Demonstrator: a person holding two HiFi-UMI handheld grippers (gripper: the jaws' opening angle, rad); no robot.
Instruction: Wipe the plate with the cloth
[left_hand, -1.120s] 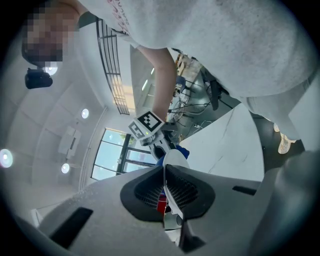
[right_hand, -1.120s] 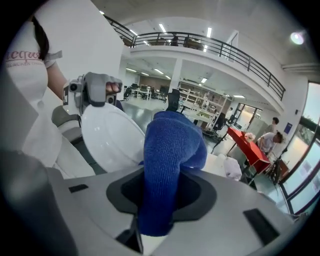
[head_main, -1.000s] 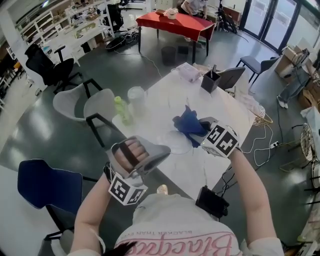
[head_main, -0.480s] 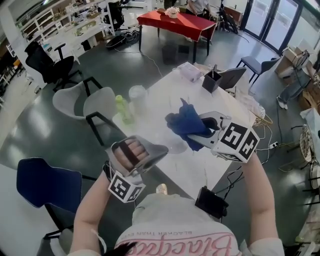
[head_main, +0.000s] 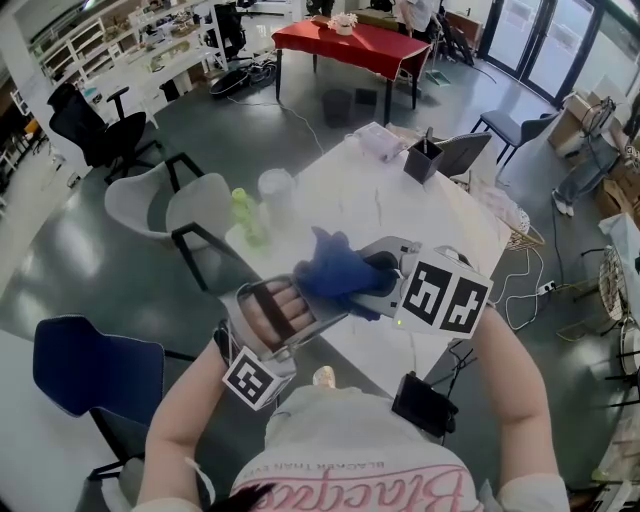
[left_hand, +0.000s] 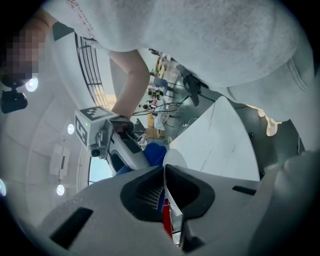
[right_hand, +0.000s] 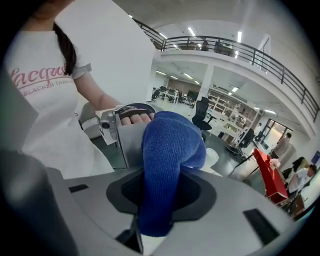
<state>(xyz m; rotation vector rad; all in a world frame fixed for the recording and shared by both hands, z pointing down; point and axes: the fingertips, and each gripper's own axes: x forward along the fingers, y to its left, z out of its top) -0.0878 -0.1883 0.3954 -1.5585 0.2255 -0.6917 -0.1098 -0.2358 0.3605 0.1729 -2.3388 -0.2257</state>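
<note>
Plate (left_hand: 176, 158) pinched at rim by left tool (left_hand: 165, 176); could be levered loose if cloth (right_hand: 170, 145), clamped in right tool (right_hand: 167, 187), is pressed hard.

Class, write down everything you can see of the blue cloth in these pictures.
The blue cloth is a thick, knitted-looking fabric, bunched into a rounded wad. The right gripper is shut on its lower end, and the rest bulges up past the jaws. It hangs clear of the white table, close to the left gripper; whether it touches the plate held there cannot be told.
</note>
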